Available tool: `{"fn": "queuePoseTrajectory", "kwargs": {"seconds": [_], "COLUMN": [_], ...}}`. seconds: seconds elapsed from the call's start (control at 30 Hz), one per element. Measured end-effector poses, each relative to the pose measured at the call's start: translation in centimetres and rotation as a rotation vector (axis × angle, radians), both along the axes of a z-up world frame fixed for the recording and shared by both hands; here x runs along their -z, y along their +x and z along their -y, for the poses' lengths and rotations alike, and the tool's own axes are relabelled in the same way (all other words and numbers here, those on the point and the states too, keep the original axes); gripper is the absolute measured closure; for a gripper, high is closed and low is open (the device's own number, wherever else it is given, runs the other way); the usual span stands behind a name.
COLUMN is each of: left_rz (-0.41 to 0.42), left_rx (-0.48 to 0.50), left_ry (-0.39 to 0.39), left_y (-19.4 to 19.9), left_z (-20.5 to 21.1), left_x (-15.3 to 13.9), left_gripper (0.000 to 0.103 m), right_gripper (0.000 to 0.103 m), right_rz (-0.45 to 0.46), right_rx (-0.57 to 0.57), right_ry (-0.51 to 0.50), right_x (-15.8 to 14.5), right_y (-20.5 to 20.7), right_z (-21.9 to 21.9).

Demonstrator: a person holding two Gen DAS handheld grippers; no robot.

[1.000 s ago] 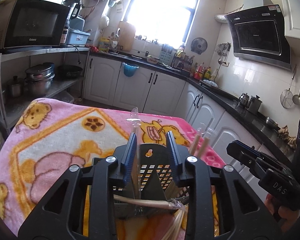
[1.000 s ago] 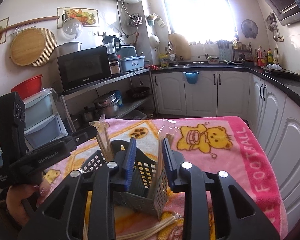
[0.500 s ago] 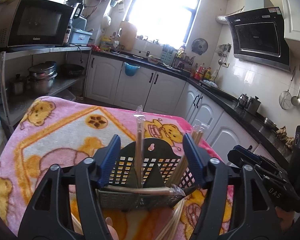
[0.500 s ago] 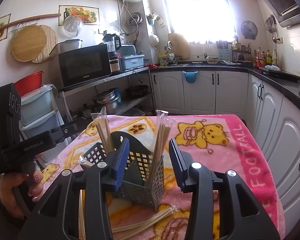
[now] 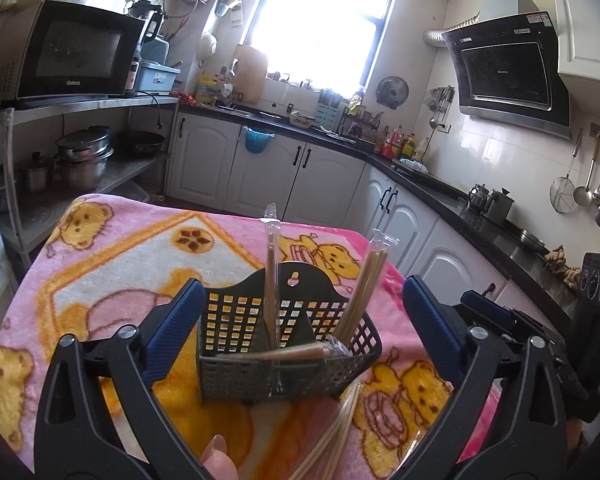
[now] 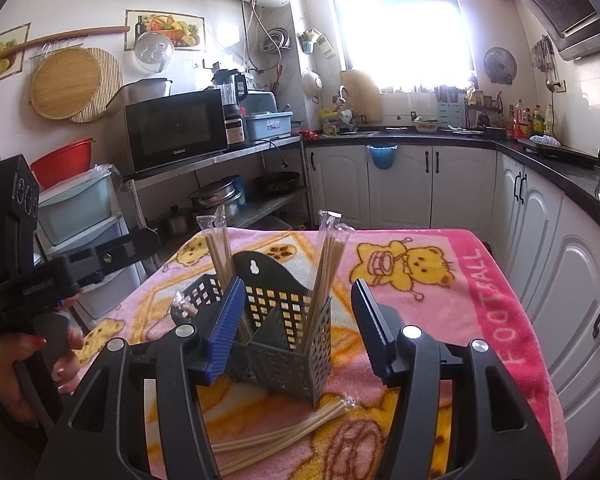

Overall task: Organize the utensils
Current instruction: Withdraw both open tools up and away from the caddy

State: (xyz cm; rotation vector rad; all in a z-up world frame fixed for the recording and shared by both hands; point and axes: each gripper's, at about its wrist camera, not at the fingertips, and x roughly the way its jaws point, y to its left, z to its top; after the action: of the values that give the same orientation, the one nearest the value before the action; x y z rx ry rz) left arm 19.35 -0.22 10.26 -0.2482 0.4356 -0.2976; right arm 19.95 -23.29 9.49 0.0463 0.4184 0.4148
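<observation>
A dark grey slotted utensil basket (image 5: 236, 332) (image 6: 288, 344) stands on the pink bear blanket (image 5: 112, 264). Wrapped chopstick packs stand in it: one upright (image 5: 271, 276), one leaning right (image 5: 364, 284); from the right wrist they are the left pack (image 6: 219, 252) and the right pack (image 6: 327, 264). Another pack lies across the basket's rim (image 5: 288, 354). More chopsticks lie on the blanket in front (image 5: 336, 428) (image 6: 284, 436). My left gripper (image 5: 302, 322) and right gripper (image 6: 296, 322) both face the basket with jaws opening; the basket shows between the pads, untouched.
Each gripper shows in the other's view, the right one (image 5: 496, 316) and the left one (image 6: 60, 276) held by a hand (image 6: 16, 368). White cabinets (image 6: 404, 184) and a metal shelf with pots (image 5: 80, 160) and a microwave (image 6: 176, 132) ring the blanket.
Both grippers widened their jaws and let go of the upright chopstick packs, which stay in the basket. Both pulled back a little from the basket.
</observation>
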Motion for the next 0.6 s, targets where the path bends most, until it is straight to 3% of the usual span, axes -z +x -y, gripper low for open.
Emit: {"fn": "queuePoseTrajectory", "kwargs": {"seconds": [0.6], "left_rz": [-0.04], "left_rx": [-0.03], "left_ry": [-0.029], "left_y": [-3.3], "left_z": [-2.0], "left_x": [2.1], "left_gripper": [0.011], "right_gripper": [0.047], "right_rz": [-0.042], "right_rx": [-0.007], "right_ry": [-0.028], "right_x": [2.0], "right_y": [-2.1], "right_z": [-0.1]}}
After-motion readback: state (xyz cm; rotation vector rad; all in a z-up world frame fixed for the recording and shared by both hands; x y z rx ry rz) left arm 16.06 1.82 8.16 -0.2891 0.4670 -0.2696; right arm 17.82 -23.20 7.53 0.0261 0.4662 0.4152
